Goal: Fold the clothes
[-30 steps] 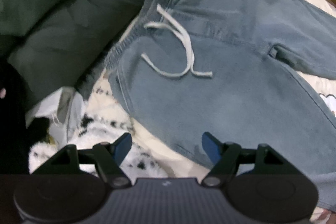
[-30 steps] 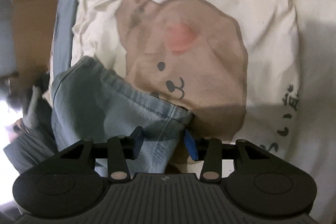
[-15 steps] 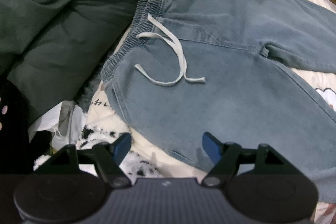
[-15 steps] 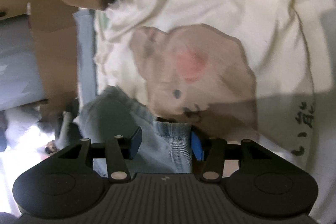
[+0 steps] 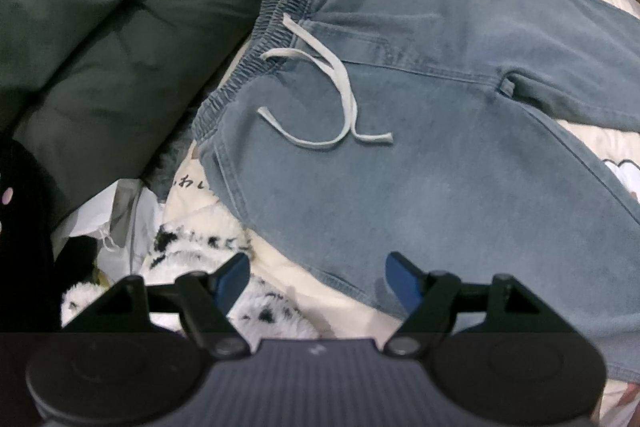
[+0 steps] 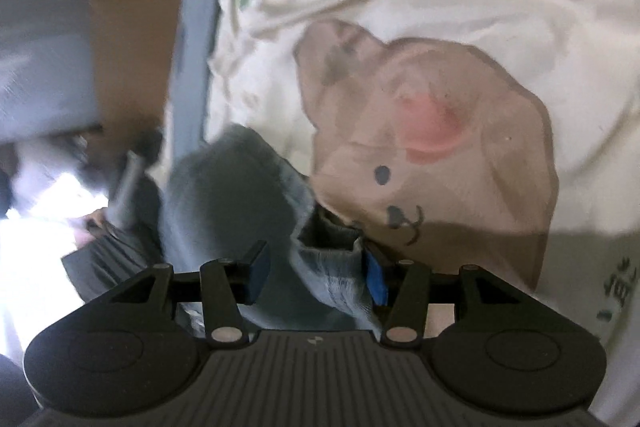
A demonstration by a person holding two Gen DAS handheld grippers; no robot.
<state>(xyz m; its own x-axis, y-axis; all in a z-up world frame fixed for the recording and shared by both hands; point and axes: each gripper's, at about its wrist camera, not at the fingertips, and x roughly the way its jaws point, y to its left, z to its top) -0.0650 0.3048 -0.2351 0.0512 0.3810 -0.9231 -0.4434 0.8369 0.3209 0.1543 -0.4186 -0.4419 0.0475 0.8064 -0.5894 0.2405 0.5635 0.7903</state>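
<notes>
While left tool [image 5: 316,277] gapes above jeans [image 5: 440,131], right tool [image 6: 316,277], jaws apart, straddles jeans hem.

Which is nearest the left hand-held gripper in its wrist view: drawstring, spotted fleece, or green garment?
From the left hand-held gripper:
1. Spotted fleece, just ahead of the left finger.
2. Drawstring, farther ahead on the jeans, centre.
3. Green garment, far left, beyond the waistband.

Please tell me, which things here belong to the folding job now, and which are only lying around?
In the job:
- blue jeans
- white drawstring
- left gripper, open
- right gripper, open, around the jeans hem

Lying about:
- dark green garment
- bear-print bedding
- cardboard box
</notes>
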